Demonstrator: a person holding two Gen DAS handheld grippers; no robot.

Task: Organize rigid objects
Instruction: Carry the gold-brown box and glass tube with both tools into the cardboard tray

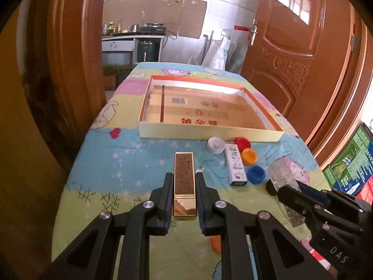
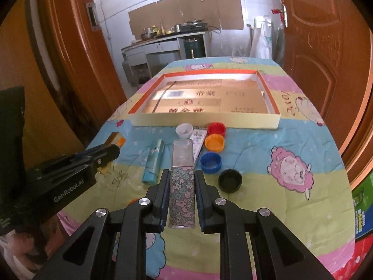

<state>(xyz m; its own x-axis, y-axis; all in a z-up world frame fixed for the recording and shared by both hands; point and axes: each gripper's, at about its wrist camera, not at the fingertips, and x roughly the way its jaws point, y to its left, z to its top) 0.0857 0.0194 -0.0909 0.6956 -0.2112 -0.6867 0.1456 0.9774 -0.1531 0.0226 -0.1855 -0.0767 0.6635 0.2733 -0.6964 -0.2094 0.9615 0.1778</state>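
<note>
Rigid objects wait outside an empty tray as two boxes are gripped

Rigid objects lie scattered on a table under a cartoon-print cloth (image 2: 291,140), where sorting appears barely begun. The shallow rectangular cardboard tray with an orange rim (image 2: 205,119) sits at the far end, and nothing loose is seen inside it, only its printed gold floor. The left gripper (image 1: 184,196) is clamped on one slim gold rectangular box (image 1: 184,182), held just in front of that camera. The right gripper (image 2: 181,198) is clamped on one tall floral-patterned box with a clear top (image 2: 181,186).

Between the grippers and the tray, in the right wrist view, lie one white round cap (image 2: 184,130), one red bottle cap (image 2: 216,128), one orange bottle cap (image 2: 214,142), one blue bottle cap (image 2: 210,161) and one black round cap (image 2: 230,180). One slim white printed box (image 2: 198,140) lies beside the coloured caps, and one teal tube-shaped stick (image 2: 153,161) lies to its left. A small orange item at the near edge is too hidden to identify.

By this count, two pieces are in hand and seven remain on the cloth.
</note>
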